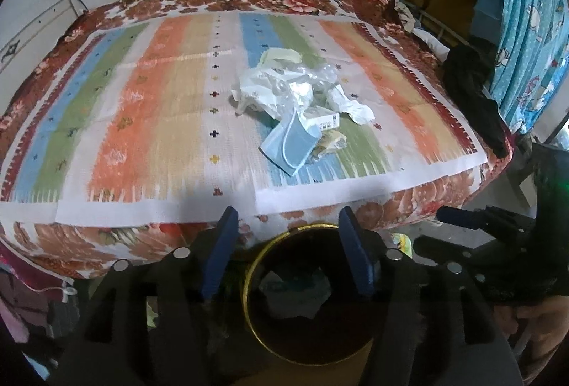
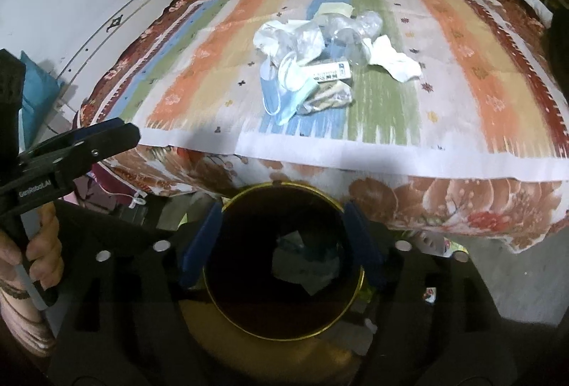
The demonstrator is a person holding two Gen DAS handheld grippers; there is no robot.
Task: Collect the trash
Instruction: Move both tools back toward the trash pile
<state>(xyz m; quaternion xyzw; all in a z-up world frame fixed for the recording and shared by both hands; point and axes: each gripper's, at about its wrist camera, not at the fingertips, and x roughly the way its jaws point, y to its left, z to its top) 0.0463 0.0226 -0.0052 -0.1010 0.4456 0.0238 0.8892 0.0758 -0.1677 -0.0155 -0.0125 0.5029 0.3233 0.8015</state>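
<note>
My left tongs point(image 1: 288, 236) and right tongs point(image 2: 282, 233) gape empty above the gold-rimmed dark bin point(image 2: 284, 325), just off the striped bed's point(image 2: 391, 151) edge; crumpled white-and-blue trash point(image 2: 320, 65) sits mid-bed.

Left gripper point(image 1: 288, 243): jaws apart, nothing between the blue pads point(image 1: 222, 250); pointing steeply downward.
Right gripper point(image 2: 282, 240): jaws wide apart, nothing held; blue pads point(image 2: 199, 243) well clear of each other; also tilted steeply down.
Left hand point(image 2: 35, 254): seen from the right wrist camera, fingers wrapped around the gripper's handle.
Right hand point(image 1: 544, 318): partly visible at the lower right edge of the left wrist view, gripping its handle.
Relative pose: the two grippers sit side by side, near each other.
</note>
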